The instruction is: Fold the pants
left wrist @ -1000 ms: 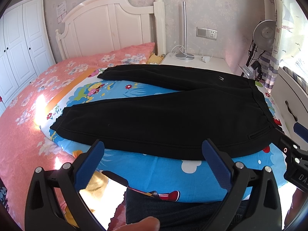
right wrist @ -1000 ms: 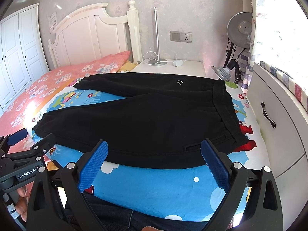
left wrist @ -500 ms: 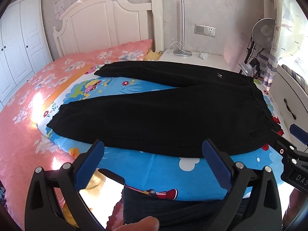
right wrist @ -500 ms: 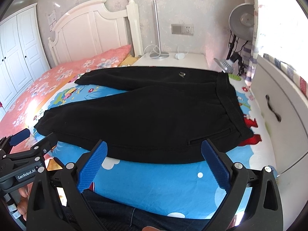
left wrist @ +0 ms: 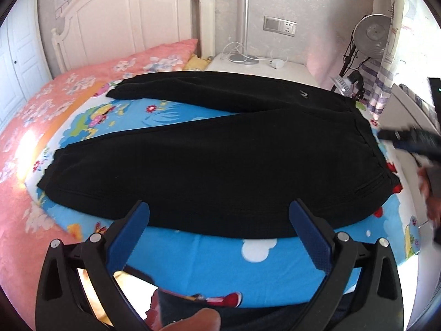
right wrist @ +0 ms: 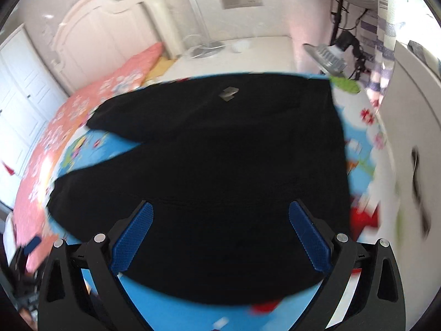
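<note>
Black pants; blue cartoon-print sheet; pink floral quilt; white headboard.

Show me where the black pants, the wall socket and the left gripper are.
black pants (left wrist: 220, 165), left wrist view, near leg.
wall socket (left wrist: 279, 26), left wrist view, plate middle.
left gripper (left wrist: 219, 227), left wrist view, between fingertips.

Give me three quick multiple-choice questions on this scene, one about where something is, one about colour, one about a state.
1. The black fleece pants lie on:
A. a blue cartoon-print sheet
B. a wooden floor
C. a white nightstand

2. The pads of the left gripper are:
A. red
B. blue
C. green

3. The right gripper is:
A. shut on the waistband
B. shut on a cuff
C. open

Answers: 1 A, the blue cartoon-print sheet shows all around the pants. 2 B, both pads are blue. 3 C, its jaws stand wide apart, holding nothing.
</note>
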